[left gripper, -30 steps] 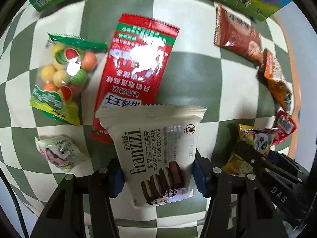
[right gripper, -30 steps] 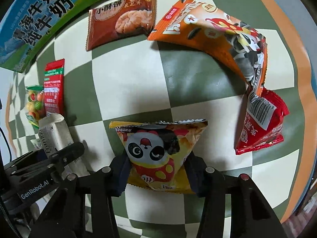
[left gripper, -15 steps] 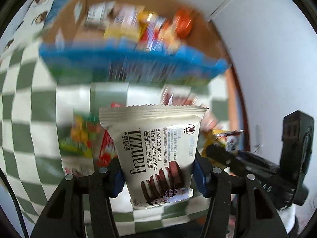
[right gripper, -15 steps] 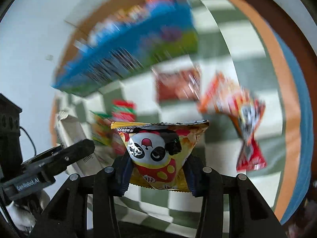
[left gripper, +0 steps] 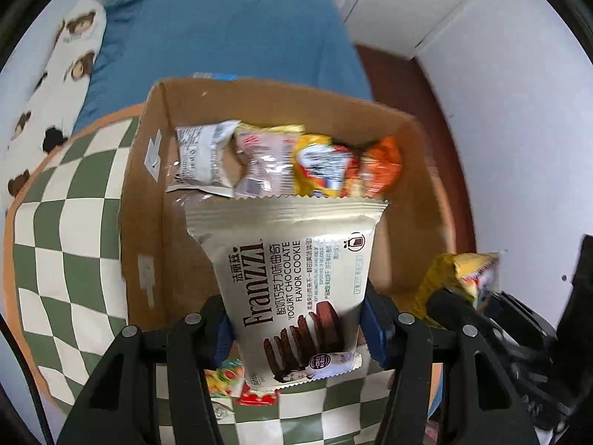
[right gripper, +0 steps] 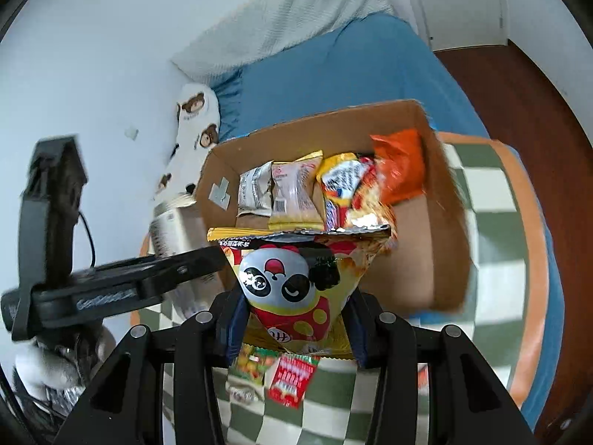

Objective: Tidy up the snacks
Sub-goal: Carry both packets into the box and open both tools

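Box lies dead ahead of both claws: left gripper clamps cookie pack, right gripper clamps panda bag (both upright, approx. equally near).

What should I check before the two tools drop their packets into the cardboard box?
1. Left tool shut on the Franzzi cookie packet: ok.
2. Right tool shut on the panda snack bag: ok.
3. Cardboard box open on top: ok.
4. Free floor in front of the standing packets: ok.
5. Both packets already past the near wall: cannot tell.
6. Tools apart from each other: ok.
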Tool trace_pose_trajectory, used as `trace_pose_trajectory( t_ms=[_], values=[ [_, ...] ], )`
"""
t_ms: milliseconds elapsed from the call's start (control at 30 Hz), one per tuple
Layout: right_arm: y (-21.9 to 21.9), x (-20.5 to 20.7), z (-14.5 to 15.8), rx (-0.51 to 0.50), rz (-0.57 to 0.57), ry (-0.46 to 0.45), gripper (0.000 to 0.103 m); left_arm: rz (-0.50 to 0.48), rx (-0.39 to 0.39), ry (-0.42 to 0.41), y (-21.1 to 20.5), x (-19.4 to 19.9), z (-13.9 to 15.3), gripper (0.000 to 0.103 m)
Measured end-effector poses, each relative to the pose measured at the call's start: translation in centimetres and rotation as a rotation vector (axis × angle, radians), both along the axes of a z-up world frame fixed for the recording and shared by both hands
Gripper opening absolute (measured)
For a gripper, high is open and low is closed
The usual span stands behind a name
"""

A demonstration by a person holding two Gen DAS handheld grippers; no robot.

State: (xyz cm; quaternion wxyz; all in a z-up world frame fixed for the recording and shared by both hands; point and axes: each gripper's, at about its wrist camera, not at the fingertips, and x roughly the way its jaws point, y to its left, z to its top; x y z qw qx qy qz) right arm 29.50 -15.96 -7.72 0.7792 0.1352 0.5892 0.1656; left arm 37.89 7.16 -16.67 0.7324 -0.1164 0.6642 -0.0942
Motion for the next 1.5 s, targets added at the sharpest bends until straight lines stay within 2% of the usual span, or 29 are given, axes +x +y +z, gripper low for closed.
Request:
trace_pose_trajectory(
  t_ms=[67,167,333,500,533,567,600,633,667,733,900,1100,1333,1500],
  values=[
    [1.2,1.8,-1.7,-0.014,0.019,0.038,0.048,0.009,-0.012,0.065,0.0,2.0,-2.6,0.054],
    [2.5,3.4,-4.4,-0.050,0.050,0.087,0.048,0.012,-0.010,0.132,0.2,3.5,-5.0,0.055],
    [3.3,3.8,-8.5,-0.083,0.088,0.170,0.048,-0.019,0.009,0.216,-0.5,3.9,-8.6,0.055],
    [3.6,4.0,-11.5,-0.100,0.127,0.252,0.050,-0.022,-0.003,0.270,-1.1,3.4,-11.1,0.056],
    [3.6,4.1,-12.2,-0.115,0.137,0.287,0.052,-0.024,0.000,0.279,-1.2,3.3,-11.4,0.056],
    [3.7,4.2,-12.8,-0.131,0.145,0.306,0.065,-0.021,0.002,0.290,-1.3,3.3,-11.8,0.057],
    [3.9,4.2,-13.4,-0.145,0.159,0.323,0.083,-0.016,0.005,0.300,-1.3,3.3,-12.1,0.060],
    [3.9,4.2,-13.7,-0.161,0.166,0.329,0.091,-0.019,0.007,0.299,-1.3,3.3,-12.2,0.072],
    [4.0,4.2,-13.9,-0.172,0.169,0.334,0.094,-0.023,0.011,0.291,-1.4,3.3,-12.2,0.083],
    [3.9,4.2,-14.1,-0.179,0.167,0.334,0.094,-0.021,0.029,0.270,-1.5,3.3,-11.9,0.087],
    [3.3,4.2,-13.6,-0.194,0.134,0.302,0.094,-0.009,0.080,0.205,-1.4,2.8,-10.5,0.087],
    [1.5,4.0,-10.9,-0.246,0.073,0.225,0.095,0.024,0.128,0.101,-0.5,1.8,-7.9,0.087],
    [0.0,2.5,-7.3,-0.299,0.024,0.105,0.095,0.073,0.188,-0.099,0.2,-1.3,-3.3,0.088],
    [-0.5,0.5,-5.0,-0.313,0.003,0.019,0.095,0.061,0.221,-0.218,-0.7,-3.6,-0.5,0.088]
  ],
)
